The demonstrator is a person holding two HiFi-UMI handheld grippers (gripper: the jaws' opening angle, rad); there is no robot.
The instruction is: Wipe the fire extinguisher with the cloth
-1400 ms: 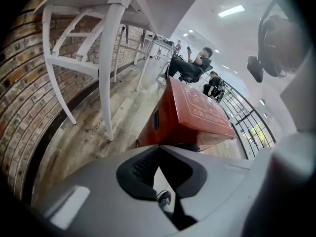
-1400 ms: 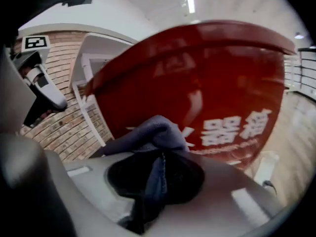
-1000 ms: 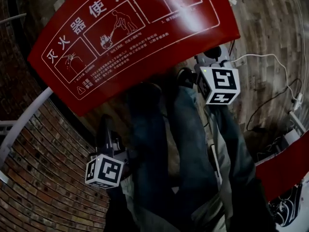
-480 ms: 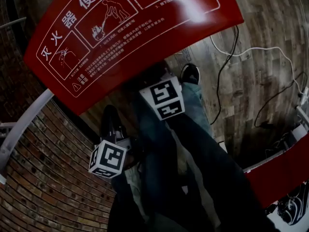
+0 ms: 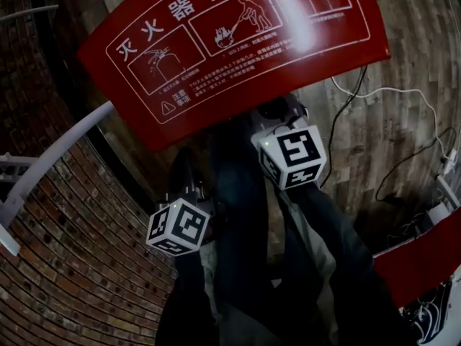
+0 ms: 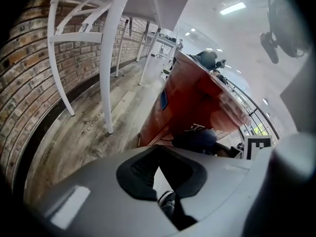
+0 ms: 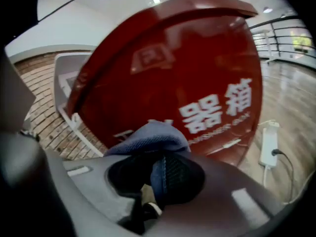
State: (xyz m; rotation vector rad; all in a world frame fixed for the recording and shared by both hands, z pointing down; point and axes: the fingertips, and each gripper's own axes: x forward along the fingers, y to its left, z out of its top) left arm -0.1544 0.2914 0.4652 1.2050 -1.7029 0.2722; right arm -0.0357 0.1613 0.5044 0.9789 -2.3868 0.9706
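Observation:
The red fire extinguisher box (image 5: pixel 238 49), its top printed with white instruction pictures, fills the upper head view. Its front with large white characters (image 7: pixel 217 107) stands close ahead in the right gripper view. A blue cloth (image 7: pixel 148 138) bunches out of my right gripper (image 7: pixel 157 179), which is shut on it just short of the box front. In the head view my right gripper (image 5: pixel 279 114) reaches under the box's near edge. My left gripper (image 5: pixel 184 166) hangs lower left, shut and empty (image 6: pixel 161 191), with the box's side (image 6: pixel 197 98) beyond it.
A brick wall (image 5: pixel 65 265) curves along the left with a white metal table frame (image 6: pixel 111 58) beside it. A white power strip (image 7: pixel 269 144) and cables (image 5: pixel 403 99) lie on the wooden floor to the right. Another red box (image 5: pixel 421 254) sits at lower right.
My right gripper with the cloth has swung left, closer to the left gripper and the box front. The left gripper has stayed put. The head view has shifted, so the box sits further right.

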